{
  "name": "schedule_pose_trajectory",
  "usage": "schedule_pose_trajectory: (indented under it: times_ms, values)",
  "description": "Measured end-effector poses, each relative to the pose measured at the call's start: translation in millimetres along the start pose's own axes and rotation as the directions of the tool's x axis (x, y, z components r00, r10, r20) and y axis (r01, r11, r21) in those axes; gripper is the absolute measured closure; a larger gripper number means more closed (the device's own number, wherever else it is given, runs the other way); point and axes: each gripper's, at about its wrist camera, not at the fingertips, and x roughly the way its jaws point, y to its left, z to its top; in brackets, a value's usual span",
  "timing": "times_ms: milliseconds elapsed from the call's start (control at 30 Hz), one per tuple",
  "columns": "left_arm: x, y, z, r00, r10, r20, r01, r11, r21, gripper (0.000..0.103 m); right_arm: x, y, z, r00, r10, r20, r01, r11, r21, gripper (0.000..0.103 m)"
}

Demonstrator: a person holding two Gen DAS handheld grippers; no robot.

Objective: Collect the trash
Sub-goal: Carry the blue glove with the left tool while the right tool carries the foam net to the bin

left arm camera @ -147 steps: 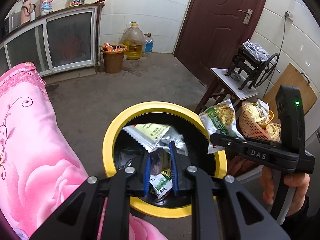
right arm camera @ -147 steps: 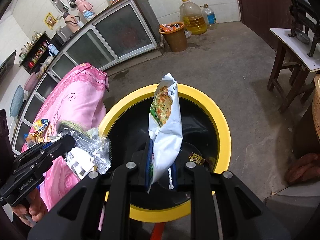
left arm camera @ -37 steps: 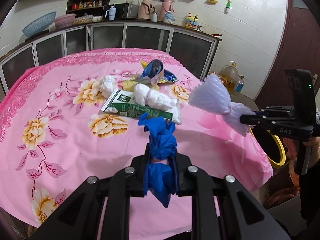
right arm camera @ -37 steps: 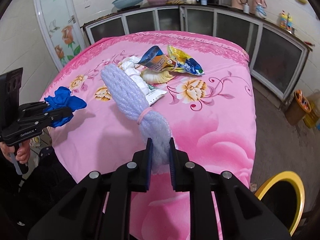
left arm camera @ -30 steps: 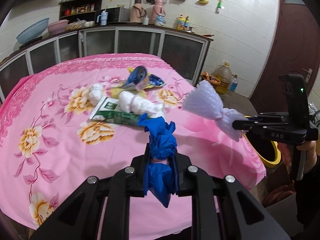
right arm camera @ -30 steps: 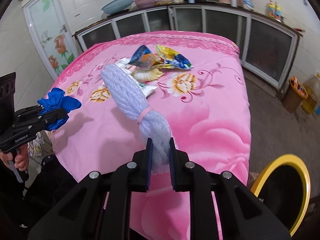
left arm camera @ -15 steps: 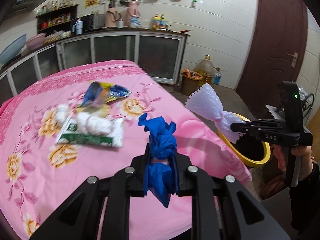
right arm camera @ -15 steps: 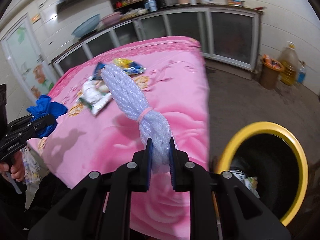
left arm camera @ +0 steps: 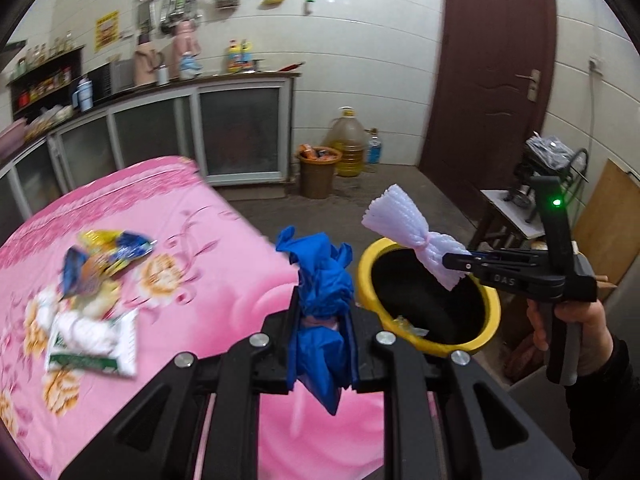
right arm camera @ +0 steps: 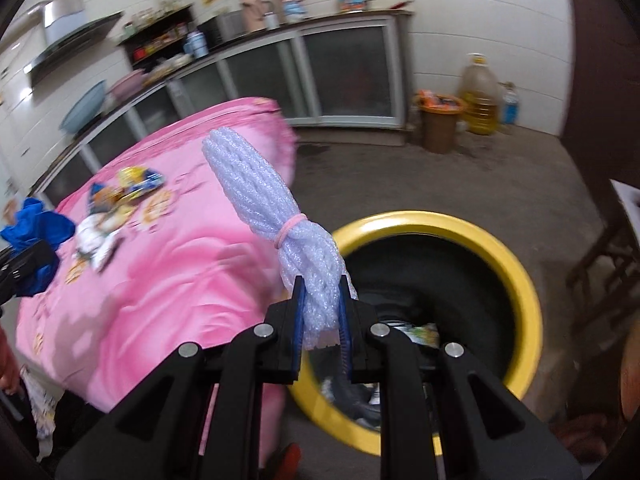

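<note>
My left gripper (left arm camera: 322,312) is shut on a crumpled blue plastic bag (left arm camera: 322,276), held over the table's edge beside the yellow-rimmed bin (left arm camera: 490,312). My right gripper (right arm camera: 321,300) is shut on a white foam net bundle (right arm camera: 256,176) tied with a pink band, at the bin's (right arm camera: 524,280) left rim. In the left wrist view the right gripper (left arm camera: 450,262) holds the foam net (left arm camera: 404,222) above the bin's mouth. Wrappers lie inside the bin. More trash stays on the pink tablecloth (left arm camera: 200,280): snack bags (left arm camera: 104,256) and a white packet (left arm camera: 94,340).
A brown waste bucket (left arm camera: 319,172) and oil jugs (left arm camera: 349,146) stand by the far cabinets (left arm camera: 240,136). A dark door (left arm camera: 492,80) is at the back right. A stool with a hand-crank machine (left arm camera: 532,192) and a wooden board (left arm camera: 604,216) stand right of the bin.
Both grippers have swung right, away from the table toward the yellow bin, each keeping its load. The bin now fills more of both views and the table trash has slid left.
</note>
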Motion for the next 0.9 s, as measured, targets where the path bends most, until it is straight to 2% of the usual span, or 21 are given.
schedule_pose_trajectory:
  times_ms: [400, 533, 900]
  values:
    - [44.7, -43.4, 24.3, 0.996, -0.086, -0.005, 0.086, 0.995, 0.047, 0.086, -7.0, -63.5, -17.7, 0.993, -0.114, -0.007, 0.114, 0.983, 0.147, 0.088]
    - [64.0, -54.2, 30.6, 0.995, -0.096, -0.013, 0.097, 0.994, 0.048, 0.086, -4.7, -74.2, -22.1, 0.991, -0.136, -0.018, 0.137, 0.974, 0.181, 0.088]
    - [125.3, -77.9, 38.6, 0.987, -0.124, -0.103, 0.129, 0.991, 0.040, 0.086, 2.6, -85.8, -32.0, 0.986, -0.158, -0.046, 0.165, 0.963, 0.212, 0.088]
